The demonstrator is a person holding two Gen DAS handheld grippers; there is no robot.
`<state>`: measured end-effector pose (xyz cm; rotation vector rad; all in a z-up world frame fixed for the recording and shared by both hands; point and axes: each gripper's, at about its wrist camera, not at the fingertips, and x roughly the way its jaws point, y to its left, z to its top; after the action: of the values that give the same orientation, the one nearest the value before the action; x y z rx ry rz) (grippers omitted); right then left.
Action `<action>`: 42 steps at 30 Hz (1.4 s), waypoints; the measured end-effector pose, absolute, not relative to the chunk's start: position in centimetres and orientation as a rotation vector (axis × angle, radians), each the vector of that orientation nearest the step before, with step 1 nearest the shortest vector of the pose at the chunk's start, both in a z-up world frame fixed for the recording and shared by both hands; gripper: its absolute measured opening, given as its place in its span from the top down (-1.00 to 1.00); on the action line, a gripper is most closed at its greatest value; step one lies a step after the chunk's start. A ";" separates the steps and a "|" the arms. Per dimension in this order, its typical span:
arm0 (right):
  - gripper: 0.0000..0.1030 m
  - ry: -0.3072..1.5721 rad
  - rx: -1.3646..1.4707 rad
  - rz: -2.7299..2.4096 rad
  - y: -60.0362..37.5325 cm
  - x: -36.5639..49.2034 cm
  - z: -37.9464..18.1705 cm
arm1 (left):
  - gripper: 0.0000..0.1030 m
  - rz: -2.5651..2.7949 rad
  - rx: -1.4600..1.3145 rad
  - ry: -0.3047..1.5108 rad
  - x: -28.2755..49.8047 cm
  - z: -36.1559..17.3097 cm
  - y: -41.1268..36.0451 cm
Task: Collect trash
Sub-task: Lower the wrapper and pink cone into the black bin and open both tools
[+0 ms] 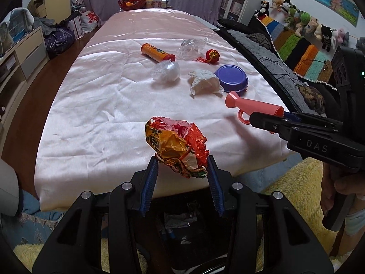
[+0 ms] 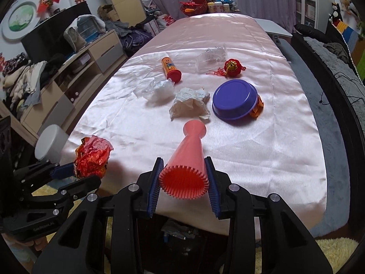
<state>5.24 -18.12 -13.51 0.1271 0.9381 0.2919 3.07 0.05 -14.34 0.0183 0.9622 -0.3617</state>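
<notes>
My left gripper (image 1: 182,162) is shut on a crumpled orange-red foil wrapper (image 1: 175,145), held above the near edge of the pink-clothed table (image 1: 102,114). My right gripper (image 2: 183,163) is shut on the wide toothed end of a pink plastic horn (image 2: 190,150), whose narrow end points over the table. In the right wrist view the left gripper (image 2: 77,173) with the wrapper (image 2: 93,157) is at the lower left. Crumpled white paper (image 1: 205,82), clear plastic wrap (image 1: 165,70) and a clear plastic package (image 1: 194,45) lie on the cloth.
An orange tube (image 1: 157,52), a red lantern ornament (image 1: 212,56) and an upturned purple bowl (image 1: 232,77) also lie on the table. A dark container with scraps (image 1: 180,223) sits below the near edge. A dark sofa (image 1: 273,68) runs along the right.
</notes>
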 end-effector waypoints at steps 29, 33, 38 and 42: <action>0.27 1.102 0.094 0.356 -16.2 -4.1 -18.5 | 0.21 -0.380 -0.045 1.113 -5.0 -19.3 0.9; 0.27 1.152 0.094 0.347 -15.9 -3.8 -20.3 | 0.21 -0.376 -0.066 1.180 -4.8 -21.6 1.0; 0.27 1.178 0.093 0.354 -15.5 -3.6 -21.1 | 0.21 -0.382 -0.053 1.233 -4.7 -23.4 0.6; 0.26 1.189 0.101 0.365 -15.4 -3.2 -21.3 | 0.19 -0.385 -0.048 1.251 -4.5 -24.1 0.5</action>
<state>-3.16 -15.39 -21.30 0.1011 1.1893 0.3650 -4.46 0.54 -24.09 -0.0483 1.2508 -0.3847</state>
